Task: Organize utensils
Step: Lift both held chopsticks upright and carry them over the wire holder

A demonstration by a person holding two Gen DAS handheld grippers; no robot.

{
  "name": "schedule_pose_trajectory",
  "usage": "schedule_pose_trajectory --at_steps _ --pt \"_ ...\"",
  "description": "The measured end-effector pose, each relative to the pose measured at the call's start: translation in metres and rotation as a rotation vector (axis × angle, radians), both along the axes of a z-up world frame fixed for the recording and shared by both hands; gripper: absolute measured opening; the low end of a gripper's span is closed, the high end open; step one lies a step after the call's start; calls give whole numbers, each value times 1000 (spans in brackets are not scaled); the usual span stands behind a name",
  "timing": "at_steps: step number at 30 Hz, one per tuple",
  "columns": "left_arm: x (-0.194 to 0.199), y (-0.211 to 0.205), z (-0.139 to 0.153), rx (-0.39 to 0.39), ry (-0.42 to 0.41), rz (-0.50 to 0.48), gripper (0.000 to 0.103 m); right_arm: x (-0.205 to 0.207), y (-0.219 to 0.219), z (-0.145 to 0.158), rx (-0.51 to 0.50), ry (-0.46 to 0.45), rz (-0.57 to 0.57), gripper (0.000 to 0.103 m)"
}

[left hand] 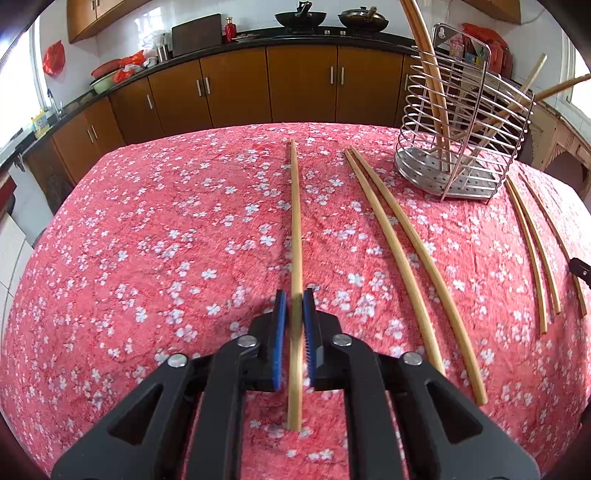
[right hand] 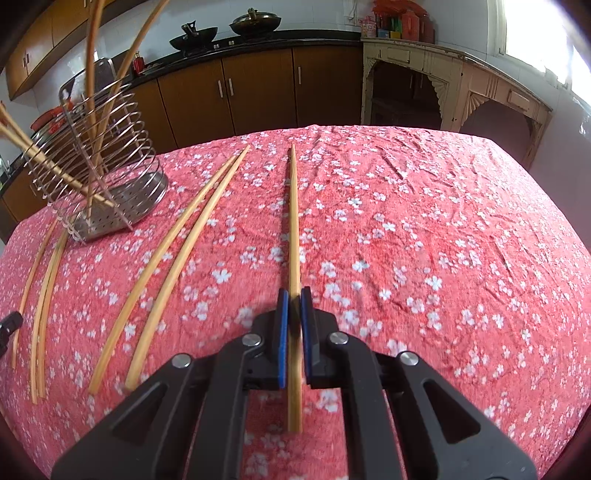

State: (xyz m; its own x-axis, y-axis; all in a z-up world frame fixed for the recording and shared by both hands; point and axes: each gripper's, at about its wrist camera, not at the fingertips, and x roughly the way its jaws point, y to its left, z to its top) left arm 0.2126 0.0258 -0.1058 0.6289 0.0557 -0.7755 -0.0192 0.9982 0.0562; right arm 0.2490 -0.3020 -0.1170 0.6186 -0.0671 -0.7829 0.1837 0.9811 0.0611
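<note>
Left gripper (left hand: 295,306): black angular plastic arms, steel pivot rivets, blue ribbed rubber pads on the fingers (left hand: 280,321). Fingers closed around a pale bamboo chopstick (left hand: 294,221), thin and straight, running forward from the pads over the cloth; its blunt end sticks out behind them. Slightly motion-blurred at the pinch point.

Right gripper (right hand: 294,306): same build, blue-padded fingers (right hand: 282,325) clamped on a second bamboo chopstick (right hand: 294,221), likewise pointing straight ahead above the cloth, narrow tip forward.

Tabletop covered by a coral-red crinkled cloth with small white blossoms (left hand: 147,240), soft and wrinkled in texture.

Loose on the cloth, left view: a pair of long bamboo chopsticks (left hand: 399,251) lying side by side, nearly touching at the far tips, just right of the held one. Farther right, three thinner bamboo sticks (left hand: 535,240) lying close together near the cloth edge, beside the holder.

Stainless wire utensil holder (left hand: 461,122): stacked horizontal rings, perforated steel base, flat metal back plate. It stands on the far right of the tabletop in the left view, far left in the right view (right hand: 96,166). Several bamboo chopsticks (left hand: 432,81) lean tilted inside it, tops fanning outward.

Background: brown wooden cabinets (left hand: 295,85) under a black counter, two dark woks (left hand: 332,16) on it.
</note>
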Motion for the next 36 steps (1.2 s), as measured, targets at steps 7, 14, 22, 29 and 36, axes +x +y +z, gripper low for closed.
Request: schedule_pose_trajectory --at_steps 7,14,22,29,36 --pt "-8 2 0 -9 -2 -5 7 -18 0 1 12 -4 21 8" --pt "-27 10 14 -40 -45 -54 7 -45 -6 22 3 -51 29 8" --pt "-54 25 70 -114 -224 -75 7 -74 -18 77 10 -200 26 8" --pt "-66 36 121 -190 -386 -59 6 -85 -22 125 34 -384 30 8" --pt "-69 43 146 -220 -462 -43 6 -84 -21 153 61 -480 48 8"
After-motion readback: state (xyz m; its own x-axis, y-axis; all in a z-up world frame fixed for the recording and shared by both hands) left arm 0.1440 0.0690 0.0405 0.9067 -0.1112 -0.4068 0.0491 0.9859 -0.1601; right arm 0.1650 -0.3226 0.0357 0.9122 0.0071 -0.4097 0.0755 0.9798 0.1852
